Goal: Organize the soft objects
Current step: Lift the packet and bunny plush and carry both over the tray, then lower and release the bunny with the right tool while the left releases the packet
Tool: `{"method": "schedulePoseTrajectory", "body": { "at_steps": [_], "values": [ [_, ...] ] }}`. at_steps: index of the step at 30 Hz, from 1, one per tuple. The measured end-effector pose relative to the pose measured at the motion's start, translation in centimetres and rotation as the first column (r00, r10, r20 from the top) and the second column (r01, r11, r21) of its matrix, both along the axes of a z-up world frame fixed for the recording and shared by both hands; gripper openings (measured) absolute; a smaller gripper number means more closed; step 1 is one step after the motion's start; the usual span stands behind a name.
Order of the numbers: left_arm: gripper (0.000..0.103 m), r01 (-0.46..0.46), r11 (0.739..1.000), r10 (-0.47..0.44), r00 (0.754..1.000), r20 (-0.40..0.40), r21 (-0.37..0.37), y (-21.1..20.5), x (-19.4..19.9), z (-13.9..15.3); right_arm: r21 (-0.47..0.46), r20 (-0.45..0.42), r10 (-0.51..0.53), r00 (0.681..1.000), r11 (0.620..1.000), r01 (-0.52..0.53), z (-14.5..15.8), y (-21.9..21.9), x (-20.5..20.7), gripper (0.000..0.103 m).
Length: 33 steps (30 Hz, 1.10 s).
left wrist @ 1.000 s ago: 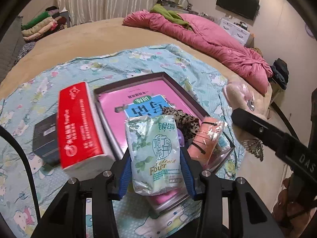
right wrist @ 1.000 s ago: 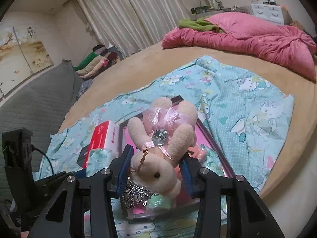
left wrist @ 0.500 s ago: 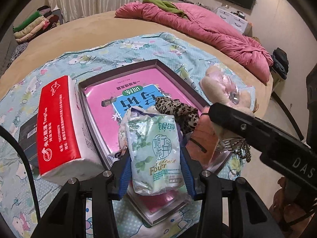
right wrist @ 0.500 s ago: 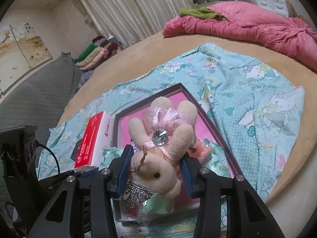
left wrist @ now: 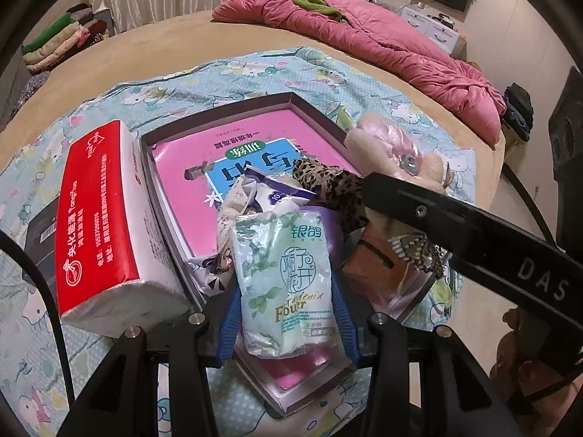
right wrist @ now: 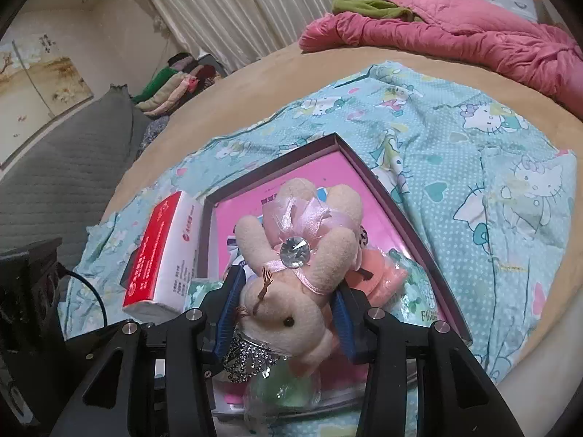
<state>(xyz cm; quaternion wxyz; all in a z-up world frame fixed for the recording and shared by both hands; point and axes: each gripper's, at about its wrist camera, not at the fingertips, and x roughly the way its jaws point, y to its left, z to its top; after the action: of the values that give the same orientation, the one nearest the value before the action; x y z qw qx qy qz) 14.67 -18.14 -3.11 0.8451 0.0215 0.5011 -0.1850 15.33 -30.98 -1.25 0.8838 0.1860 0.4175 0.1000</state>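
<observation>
Both sets of jaws are clamped on soft things: my left gripper pinches a pale green tissue pack between its blue pads, and my right gripper squeezes a beige plush bunny with a pink bow and a glittery charm hanging under it. I take the shallow tray with the dark rim, lying on the cartoon-print sheet on the bed, as the place where things are being gathered. Inside the tray a pink book covers the floor, and at the tray's near end sit a leopard-print cloth, a crumpled white and purple wrapper and an orange pouch. So part of the sorting looks done. Left to do, as I judge it: the pack and the bunny are both held above the tray's near end and not yet set down, and a red tissue brick stands outside the tray, right against its left wall, with a dark box just beyond it on the sheet. Whether those two belong in the tray I cannot tell. As for pose, my left gripper points steeply down at the tray's near end with the pack upright in it, while my right gripper tilts down more gently from the tray's right side, crossing in front of the left one, the bunny's head toward me.
</observation>
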Motion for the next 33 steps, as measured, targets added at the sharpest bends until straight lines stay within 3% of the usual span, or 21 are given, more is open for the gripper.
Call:
{"method": "schedulePoseTrajectory", "body": {
  "at_steps": [24,33],
  "values": [
    [0.047,-0.004,1.0,0.004,1.0,-0.011,-0.023,0.6,-0.4,-0.6,-0.044,-0.035,0.039,0.999,0.998,-0.041,-1.6,1.2,0.9,0.048],
    [0.049,-0.015,0.999,0.014,1.0,-0.012,-0.039,0.8,-0.3,-0.8,-0.047,-0.022,0.043,0.999,0.998,-0.044,-1.4,1.4,0.7,0.054]
  ]
}}
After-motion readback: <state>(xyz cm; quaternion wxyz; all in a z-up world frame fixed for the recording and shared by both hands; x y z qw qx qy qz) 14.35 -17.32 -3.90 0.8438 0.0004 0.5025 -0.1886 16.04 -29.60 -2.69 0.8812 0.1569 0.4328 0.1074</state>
